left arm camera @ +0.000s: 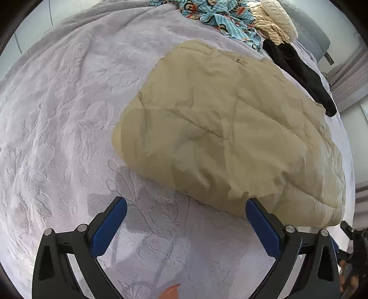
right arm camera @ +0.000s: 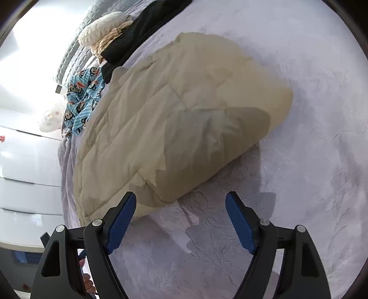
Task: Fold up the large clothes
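A beige quilted puffer jacket (left arm camera: 230,128) lies folded into a thick rectangle on the lavender blanket (left arm camera: 69,115). It also shows in the right wrist view (right arm camera: 179,119). My left gripper (left arm camera: 186,207) is open and empty, held above the blanket just short of the jacket's near edge. My right gripper (right arm camera: 180,202) is open and empty, hovering at the jacket's near corner, with its left finger (right arm camera: 122,220) over the jacket's edge.
A blue monkey-print garment (left arm camera: 220,16), a cream striped garment (left arm camera: 273,23) and a black garment (left arm camera: 299,69) lie piled beyond the jacket. White drawers (right arm camera: 25,172) stand beside the bed. The other gripper's black frame (left arm camera: 354,241) shows at the lower right.
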Available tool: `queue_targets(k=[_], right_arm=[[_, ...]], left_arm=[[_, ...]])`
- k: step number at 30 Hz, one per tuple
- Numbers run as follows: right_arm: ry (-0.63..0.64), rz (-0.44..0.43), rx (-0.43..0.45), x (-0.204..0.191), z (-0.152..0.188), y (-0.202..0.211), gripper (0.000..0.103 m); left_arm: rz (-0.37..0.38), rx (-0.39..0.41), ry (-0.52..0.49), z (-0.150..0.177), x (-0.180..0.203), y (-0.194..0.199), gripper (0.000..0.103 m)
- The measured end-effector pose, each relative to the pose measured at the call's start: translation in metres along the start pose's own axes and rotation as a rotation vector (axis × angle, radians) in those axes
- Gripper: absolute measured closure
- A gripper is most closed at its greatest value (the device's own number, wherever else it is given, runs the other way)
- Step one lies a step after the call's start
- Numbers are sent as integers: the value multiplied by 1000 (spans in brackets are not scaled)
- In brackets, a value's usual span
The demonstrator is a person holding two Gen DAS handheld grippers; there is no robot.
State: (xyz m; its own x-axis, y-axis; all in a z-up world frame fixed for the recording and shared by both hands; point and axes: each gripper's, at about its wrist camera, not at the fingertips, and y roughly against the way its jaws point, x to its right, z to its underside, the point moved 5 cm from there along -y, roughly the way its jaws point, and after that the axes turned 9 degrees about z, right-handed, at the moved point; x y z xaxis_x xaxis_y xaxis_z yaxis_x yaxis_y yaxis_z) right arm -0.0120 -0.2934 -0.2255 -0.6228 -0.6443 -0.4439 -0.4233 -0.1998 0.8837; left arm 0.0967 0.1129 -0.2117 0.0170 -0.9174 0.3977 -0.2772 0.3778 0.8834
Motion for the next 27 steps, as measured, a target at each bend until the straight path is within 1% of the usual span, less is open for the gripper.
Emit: queue_targets(k=[2, 3, 5, 6, 7, 9, 11, 12, 13, 15, 16, 19, 23, 26, 27], right_arm=[[-23, -18, -15, 2, 0, -6, 20], [-33, -27, -26, 4, -1, -10, 19], [-58, -53, -51, 5, -1, -19, 4], [-69, -66, -53, 6, -2, -23, 0], [-74, -78, -55, 5, -3, -27, 0], [-77, -87, -65, 3, -5, -32, 0], [-89, -109, -59, 2, -7, -35, 0], [-100, -120, -56, 1, -9, -36, 0], [-120, -137, -52, 1, -12, -38, 0], [-158, -163, -49, 3, -19, -40, 0], [-188, -188, -49, 4, -23, -42, 0], [-235, -244, -61, 2, -35, -51, 0], [-240, -289, -66, -10, -49, -63, 0], [-260, -340, -74, -18, -62, -77, 0], [-274, -353, -81, -18, -65, -83, 0]], left_arm=[[-7, 1, 23, -1, -4, -3, 0], [-25, 11, 36, -2, -7, -5, 0], [-32, 26, 54, -4, -11, -7, 0], [-25, 29, 64, -5, -12, -7, 0], [-8, 31, 85, -6, -15, -9, 0], [60, 26, 124, -11, -18, -13, 0], [154, 16, 168, -14, -17, -18, 0], [222, 4, 198, -16, -17, -22, 0], [264, -3, 218, -17, -16, -24, 0], [323, -9, 247, -21, -13, -31, 0], [334, -9, 252, -25, -13, -34, 0], [330, 1, 248, -42, -12, -44, 0], [331, 21, 240, -66, -6, -60, 0], [314, 52, 254, -80, -6, -70, 0], [307, 63, 263, -86, -7, -73, 2]])
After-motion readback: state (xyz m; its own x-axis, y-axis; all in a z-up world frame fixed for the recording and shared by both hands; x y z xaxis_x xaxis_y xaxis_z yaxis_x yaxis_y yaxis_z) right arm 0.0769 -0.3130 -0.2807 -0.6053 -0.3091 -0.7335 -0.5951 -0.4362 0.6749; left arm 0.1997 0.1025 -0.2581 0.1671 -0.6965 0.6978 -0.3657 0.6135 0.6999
